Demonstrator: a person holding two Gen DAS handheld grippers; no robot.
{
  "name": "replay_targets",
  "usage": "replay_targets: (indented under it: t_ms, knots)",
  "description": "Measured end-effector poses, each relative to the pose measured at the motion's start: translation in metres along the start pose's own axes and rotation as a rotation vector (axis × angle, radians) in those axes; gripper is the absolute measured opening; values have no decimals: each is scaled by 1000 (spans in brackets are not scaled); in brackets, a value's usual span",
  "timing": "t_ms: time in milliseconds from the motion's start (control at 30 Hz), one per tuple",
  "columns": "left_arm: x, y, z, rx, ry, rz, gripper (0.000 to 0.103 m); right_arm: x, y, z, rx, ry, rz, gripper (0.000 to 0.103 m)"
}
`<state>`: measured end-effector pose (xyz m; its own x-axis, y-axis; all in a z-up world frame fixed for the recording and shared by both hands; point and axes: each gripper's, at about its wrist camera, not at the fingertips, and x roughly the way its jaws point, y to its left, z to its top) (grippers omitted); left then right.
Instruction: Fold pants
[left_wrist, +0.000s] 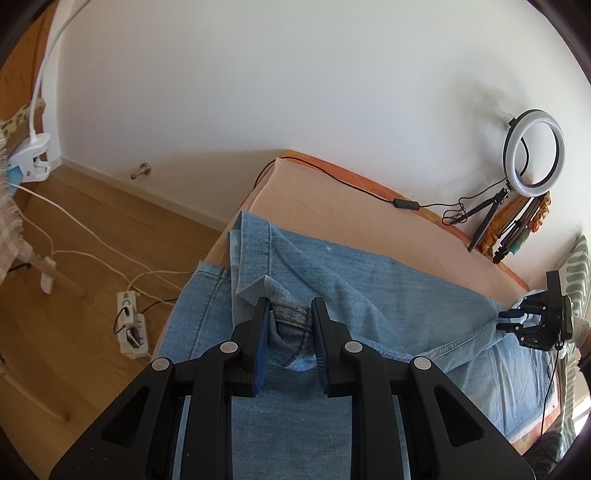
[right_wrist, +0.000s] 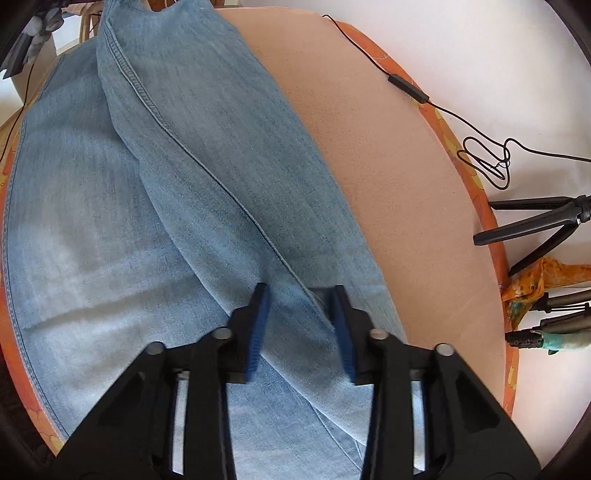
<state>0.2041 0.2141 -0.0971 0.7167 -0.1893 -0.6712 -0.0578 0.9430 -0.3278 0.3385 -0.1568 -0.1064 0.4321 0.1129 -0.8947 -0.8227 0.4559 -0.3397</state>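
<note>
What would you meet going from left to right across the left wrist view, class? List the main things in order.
White clip-on lamp clamp → power strip → left gripper pinching the jeans → ring light → right gripper.

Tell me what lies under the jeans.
Under the jeans lies a peach-coloured cover with an orange patterned edge. Whatever sits directly beneath the denim is hidden.
</note>
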Motion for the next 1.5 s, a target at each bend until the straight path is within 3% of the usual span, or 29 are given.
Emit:
replay_targets:
  t_ms: [133,267,433,667,900,1267,1333,1500]
  knots:
    - [-1,2,5,-30,-15,-14,20,-27,1,-7,34,-49,-47,3]
    - [-9,-1,16,-38,-42,-28,20,-70,-11,-6,117,-121,-131,2]
    - [-28,-2,29,-36,-92,-58,20,-138,-10,-3,154,-206,-159,2]
    - [-43,15,8,-35,-94,-48,20,-192,61,-16,89,-227,-56,2]
    - [-47,48,-36,-89,-57,-59,20,-166,133,-37,62,-145,90,2]
    - [-53,56,-76,-116,-43,-61,22,-114,165,-59,75,-20,185,4]
    - [-56,56,-80,-131,-36,-53,25,-113,166,-58,74,-22,181,4]
    - [-54,67,-95,-257,-17,-116,45,-116,162,-52,82,-13,239,13]
